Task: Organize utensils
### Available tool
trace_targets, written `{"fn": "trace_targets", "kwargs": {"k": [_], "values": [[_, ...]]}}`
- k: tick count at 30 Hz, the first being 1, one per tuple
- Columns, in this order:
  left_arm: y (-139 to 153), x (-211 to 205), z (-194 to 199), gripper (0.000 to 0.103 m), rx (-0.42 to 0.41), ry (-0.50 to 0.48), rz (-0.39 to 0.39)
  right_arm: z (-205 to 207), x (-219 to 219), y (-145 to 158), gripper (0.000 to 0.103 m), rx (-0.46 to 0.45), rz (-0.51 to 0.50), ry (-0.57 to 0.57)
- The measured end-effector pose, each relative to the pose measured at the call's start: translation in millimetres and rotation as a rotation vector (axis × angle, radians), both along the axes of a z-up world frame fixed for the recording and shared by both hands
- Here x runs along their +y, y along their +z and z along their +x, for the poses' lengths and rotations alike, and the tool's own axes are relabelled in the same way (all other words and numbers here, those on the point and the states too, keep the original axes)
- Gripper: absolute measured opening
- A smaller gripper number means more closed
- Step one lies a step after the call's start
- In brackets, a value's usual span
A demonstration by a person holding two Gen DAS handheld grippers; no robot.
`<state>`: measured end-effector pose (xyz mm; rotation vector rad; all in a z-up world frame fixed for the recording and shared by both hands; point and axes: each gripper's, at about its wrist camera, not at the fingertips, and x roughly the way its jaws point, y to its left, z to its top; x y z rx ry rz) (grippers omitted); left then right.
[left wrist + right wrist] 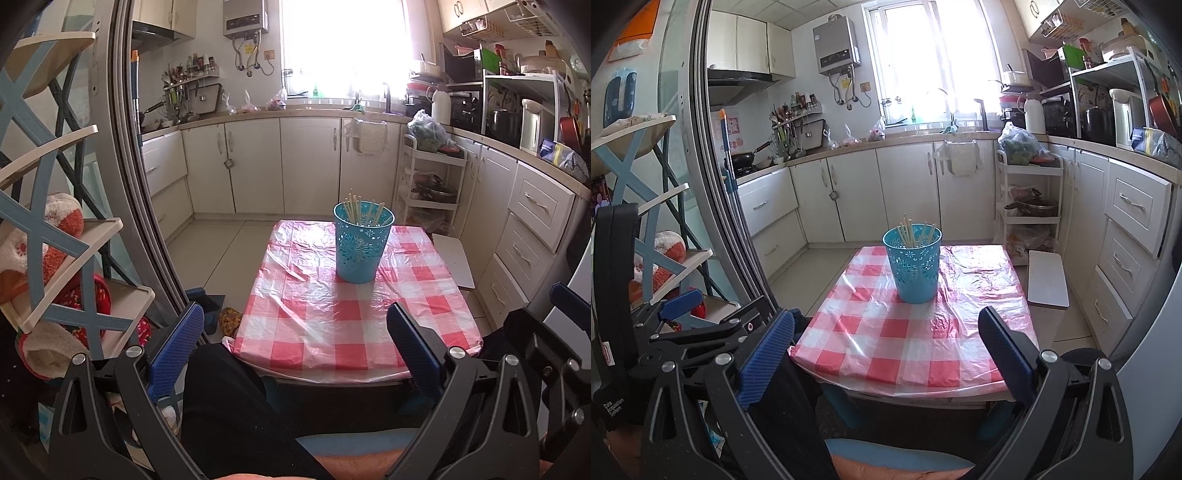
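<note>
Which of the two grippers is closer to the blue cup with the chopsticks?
Hard to call; neither is clearly nearer. The left gripper and right gripper both hang open off the table's near edge, well short of the blue cup.

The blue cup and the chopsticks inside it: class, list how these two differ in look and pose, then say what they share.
Colour: the blue cup is turquoise; the chopsticks are pale wood.
Shape: the cup is wide, tapered and pierced with flower cut-outs; the chopsticks are thin, plain sticks.
Pose: the cup stands upright on the checked tablecloth; the chopsticks lean at differing angles, tips above its rim.
Shared: both sit toward the table's far end, untouched by the left gripper or right gripper.
</note>
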<state>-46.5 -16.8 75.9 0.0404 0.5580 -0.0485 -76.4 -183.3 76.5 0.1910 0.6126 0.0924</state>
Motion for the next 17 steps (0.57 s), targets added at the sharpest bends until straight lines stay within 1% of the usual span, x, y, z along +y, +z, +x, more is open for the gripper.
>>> {"fn": "trace_targets", "kwargs": {"k": [1,4,7,9,11,14,17], "values": [[-1,0,1,0.095,-0.004,-0.008,-0.010,2,0,-1,0.096,0.005,0.002,0.000],[-5,3,10,0.095,0.020,-0.009,-0.032,8,-2,-7,0.096,0.021,0.008,0.005],[-12,1,24,0.095,0.031,0.015,0.005,20,-7,-15,0.096,0.023,-0.003,0.004],[-20,0,37,0.095,0.069,0.014,0.022,35,-13,-26,0.096,0.032,-0.024,-0.010],[-30,0,51,0.095,0.120,0.012,0.026,57,-21,-42,0.096,0.075,-0.044,-0.026],[-47,4,74,0.095,0.192,0.028,0.021,99,-37,-74,0.096,0.157,-0.063,-0.048],[-62,7,93,0.095,0.253,0.038,0.001,153,-53,-118,0.096,0.245,-0.113,-0.081]]}}
